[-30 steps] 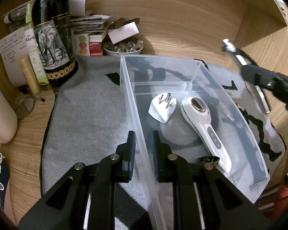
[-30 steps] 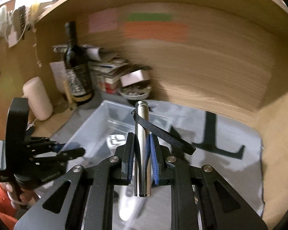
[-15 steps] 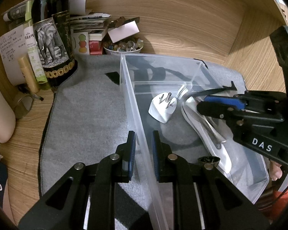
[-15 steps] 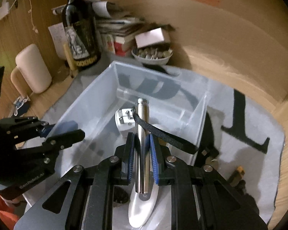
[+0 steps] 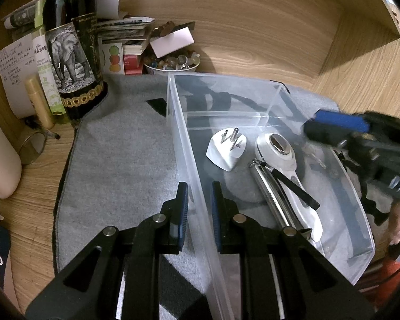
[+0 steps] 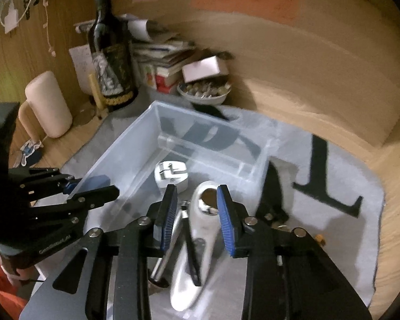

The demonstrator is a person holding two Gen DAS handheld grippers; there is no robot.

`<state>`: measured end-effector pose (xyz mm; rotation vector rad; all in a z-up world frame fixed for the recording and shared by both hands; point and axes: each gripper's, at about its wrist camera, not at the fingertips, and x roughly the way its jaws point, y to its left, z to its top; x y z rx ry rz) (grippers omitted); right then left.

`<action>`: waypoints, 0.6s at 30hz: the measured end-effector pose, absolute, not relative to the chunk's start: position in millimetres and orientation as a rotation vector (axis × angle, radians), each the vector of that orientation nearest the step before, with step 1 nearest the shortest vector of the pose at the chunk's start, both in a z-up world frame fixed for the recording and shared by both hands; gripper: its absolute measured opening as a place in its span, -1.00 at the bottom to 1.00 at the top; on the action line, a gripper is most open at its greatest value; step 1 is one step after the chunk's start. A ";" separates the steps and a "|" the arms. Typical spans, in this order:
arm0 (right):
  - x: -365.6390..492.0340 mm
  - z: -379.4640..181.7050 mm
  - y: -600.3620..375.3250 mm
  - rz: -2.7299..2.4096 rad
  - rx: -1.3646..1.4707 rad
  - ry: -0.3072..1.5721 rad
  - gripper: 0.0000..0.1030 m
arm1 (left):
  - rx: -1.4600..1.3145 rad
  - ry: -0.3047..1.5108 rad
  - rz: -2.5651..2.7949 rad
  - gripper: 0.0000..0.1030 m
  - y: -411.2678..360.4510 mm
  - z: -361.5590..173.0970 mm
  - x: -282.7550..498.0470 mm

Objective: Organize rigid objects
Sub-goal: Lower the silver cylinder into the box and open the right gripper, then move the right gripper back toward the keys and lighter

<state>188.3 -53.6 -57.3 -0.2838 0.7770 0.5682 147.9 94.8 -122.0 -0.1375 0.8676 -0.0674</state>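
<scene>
Letting go of the metal torch (image 6: 166,250) inside the clear bin (image 6: 136,136)
Right gripper (image 6: 197,210) jaws opening directly above it, nothing pressed; torch lies lengthwise beside the white device (image 6: 197,242); left gripper (image 5: 197,208) clamps the bin's left wall

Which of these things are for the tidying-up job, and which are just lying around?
For the job: clear bin, metal flashlight, white plug, white handheld device, left gripper, right gripper.

Lying about: wine bottle, bowl of stones, books, grey mat.

Dim warm indoor light; hard shadows on wooden back wall (image 5: 280,40). Heavy fisheye bending, black corner vignettes. Right wrist view motion-blurred; left wrist view sharper.
</scene>
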 end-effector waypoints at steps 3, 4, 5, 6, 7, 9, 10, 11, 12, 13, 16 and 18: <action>185.9 -43.9 -73.7 0.518 -0.262 0.735 -0.30 | -0.136 0.868 -0.066 -0.68 94.8 -122.1 148.4; 185.7 -40.0 -81.2 0.498 -0.255 0.722 -0.26 | -0.136 0.868 -0.066 -0.68 94.8 -122.1 148.3; 185.1 -36.6 -89.0 0.477 -0.250 0.713 -0.25 | -0.136 0.868 -0.065 -0.68 94.7 -122.2 148.6; 185.5 -34.2 -95.0 0.459 -0.247 0.707 -0.24 | -0.135 0.868 -0.065 -0.68 94.9 -122.4 148.7; 185.9 -31.9 -104.3 0.433 -0.239 0.700 -0.22 | -0.135 0.868 -0.065 -0.68 94.7 -122.2 148.7; 187.5 -29.5 -122.8 0.386 -0.222 0.695 -0.17 | -0.135 0.869 -0.065 -0.68 94.7 -122.2 148.6; 189.0 -29.6 -133.8 0.358 -0.208 0.697 -0.13 | -0.134 0.869 -0.064 -0.68 94.8 -122.2 148.8; 190.6 -30.7 -144.3 0.330 -0.195 0.701 -0.12 | -0.134 0.870 -0.063 -0.68 94.7 -122.2 149.0; 191.5 -32.2 -150.6 0.313 -0.187 0.706 -0.10 | -0.133 0.870 -0.062 -0.68 95.1 -122.0 149.0; 193.7 -36.1 -161.0 0.286 -0.176 0.719 -0.10 | -0.134 0.870 -0.063 -0.68 94.8 -122.3 149.1; 198.0 -49.7 -180.2 0.243 -0.149 0.762 -0.10 | -0.134 0.870 -0.063 -0.68 94.9 -122.3 149.2; 199.8 -64.2 -189.8 0.222 -0.139 0.804 -0.10 | -0.134 0.870 -0.063 -0.68 95.3 -122.5 149.6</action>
